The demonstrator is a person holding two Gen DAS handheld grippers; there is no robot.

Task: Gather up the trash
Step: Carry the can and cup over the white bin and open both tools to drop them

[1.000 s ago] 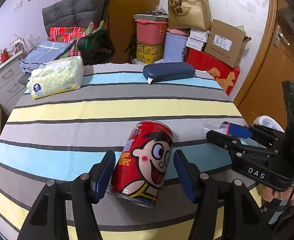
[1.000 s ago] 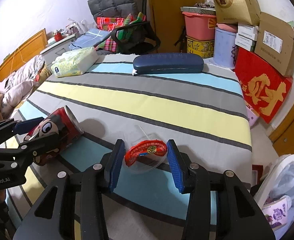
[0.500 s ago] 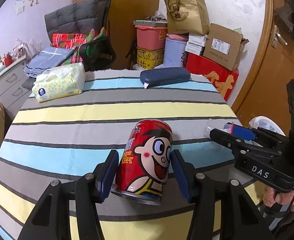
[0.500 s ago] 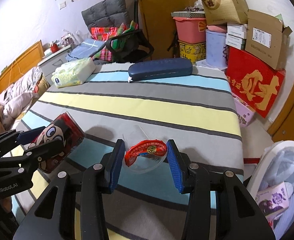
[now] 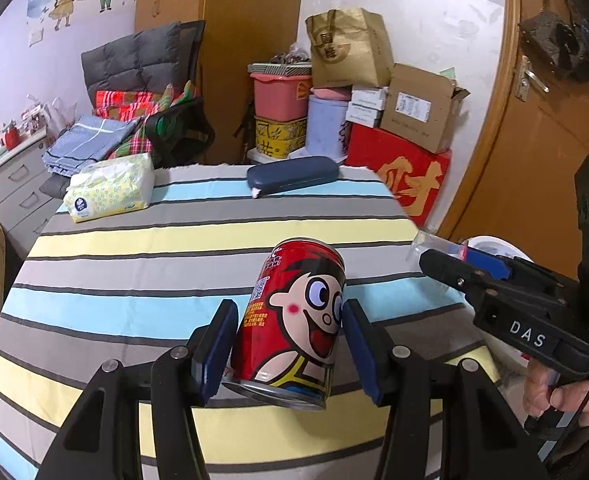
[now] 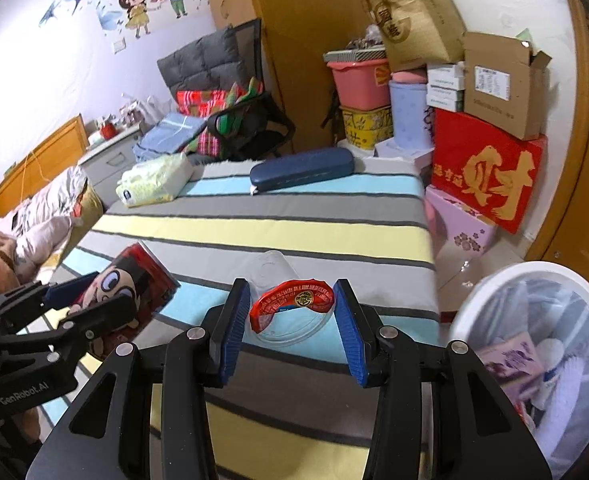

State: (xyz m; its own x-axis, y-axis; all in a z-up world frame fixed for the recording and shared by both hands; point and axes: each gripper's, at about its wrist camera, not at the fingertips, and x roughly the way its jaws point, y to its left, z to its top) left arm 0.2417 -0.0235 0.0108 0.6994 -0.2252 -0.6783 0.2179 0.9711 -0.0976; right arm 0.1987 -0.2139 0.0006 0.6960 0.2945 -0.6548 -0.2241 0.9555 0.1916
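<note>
Your left gripper (image 5: 288,338) is clamped on the red drink can (image 5: 294,320), its blue pads (image 5: 214,350) pressing the can's two sides; the can leans a little, cartoon face toward the camera, and its bottom rim hangs clear above the striped tablecloth (image 5: 174,240). Your right gripper (image 6: 292,326) is closed on a clear plastic cup (image 6: 290,312) with a torn red foil lid; the pads (image 6: 232,330) sit against the cup's rim on either side, and the cup is likewise off the cloth. In the left wrist view that right gripper shows to the right of the can, lettered DAS, with your hand (image 5: 554,392) wrapped round its handle and the cup's clear wall poking past the fingertips. In the right wrist view the can appears to the left of the cup, held between the left gripper's black fingers. Taking the can as your mark: beyond it, at the far edge of the tablecloth, lies a dark blue glasses case (image 5: 292,174); far and to the left of it rests a soft pack of tissues (image 5: 110,188). Right of the cup, off the table's edge and lower down, stands a white trash bin (image 6: 534,344) lined with a clear bag, with paper scraps already inside. Behind the table, past the glasses case, boxes are stacked against the wall, among them a red gift box (image 6: 486,176) with gold characters.
</note>
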